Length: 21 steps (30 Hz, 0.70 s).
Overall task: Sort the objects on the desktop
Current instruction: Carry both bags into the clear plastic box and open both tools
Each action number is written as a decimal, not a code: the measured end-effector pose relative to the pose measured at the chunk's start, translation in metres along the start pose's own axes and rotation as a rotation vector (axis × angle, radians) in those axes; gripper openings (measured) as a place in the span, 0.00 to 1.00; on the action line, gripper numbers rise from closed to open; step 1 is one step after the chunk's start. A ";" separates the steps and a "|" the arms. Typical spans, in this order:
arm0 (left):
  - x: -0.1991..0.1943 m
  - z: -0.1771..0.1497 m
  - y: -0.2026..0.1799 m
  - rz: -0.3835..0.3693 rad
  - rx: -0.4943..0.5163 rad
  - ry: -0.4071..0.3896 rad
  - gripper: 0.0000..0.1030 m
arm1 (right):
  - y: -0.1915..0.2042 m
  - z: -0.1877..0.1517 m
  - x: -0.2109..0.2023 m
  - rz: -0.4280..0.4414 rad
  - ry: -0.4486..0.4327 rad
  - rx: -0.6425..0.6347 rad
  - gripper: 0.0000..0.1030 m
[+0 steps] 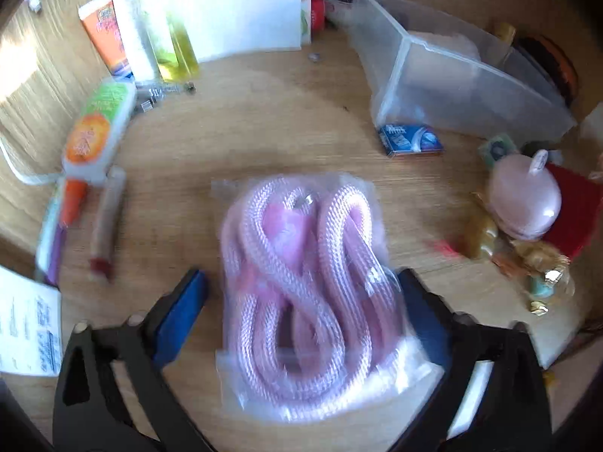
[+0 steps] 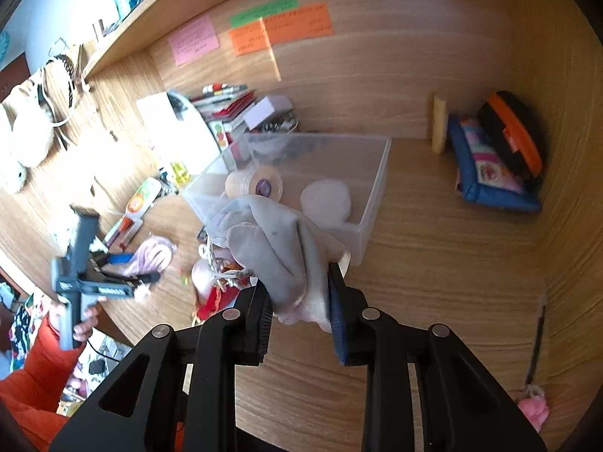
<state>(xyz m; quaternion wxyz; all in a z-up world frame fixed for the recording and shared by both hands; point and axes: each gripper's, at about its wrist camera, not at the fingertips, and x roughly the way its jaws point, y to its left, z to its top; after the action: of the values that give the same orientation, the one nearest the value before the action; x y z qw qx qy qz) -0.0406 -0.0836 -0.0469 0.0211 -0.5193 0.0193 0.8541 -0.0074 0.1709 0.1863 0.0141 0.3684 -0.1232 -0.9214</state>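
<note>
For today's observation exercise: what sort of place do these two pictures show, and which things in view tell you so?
Most likely a home desk or study nook: a wooden desk with a shelf above, coloured sticky notes on its back panel, and a clear storage bin among household clutter.

Print on the sticky notes [image 2: 280,28] and packages is too blurred to read.
</note>
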 end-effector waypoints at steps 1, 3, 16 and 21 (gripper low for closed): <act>0.001 0.001 -0.001 -0.012 0.001 -0.002 1.00 | 0.000 0.003 -0.002 -0.004 -0.006 0.001 0.23; 0.002 0.005 -0.001 -0.009 -0.006 -0.018 1.00 | -0.001 0.009 -0.005 -0.009 -0.018 0.001 0.23; -0.021 0.015 0.007 -0.056 -0.036 -0.115 0.54 | -0.005 0.048 0.009 -0.035 -0.050 -0.021 0.23; -0.050 0.032 0.007 -0.098 -0.044 -0.185 0.52 | -0.007 0.056 0.023 -0.040 -0.045 -0.027 0.23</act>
<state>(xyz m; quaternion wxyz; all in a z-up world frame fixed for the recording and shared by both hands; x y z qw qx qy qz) -0.0465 -0.0895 0.0126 0.0530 -0.4389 -0.0269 0.8966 -0.0616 0.1870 0.2084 -0.0021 0.3498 -0.1038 -0.9310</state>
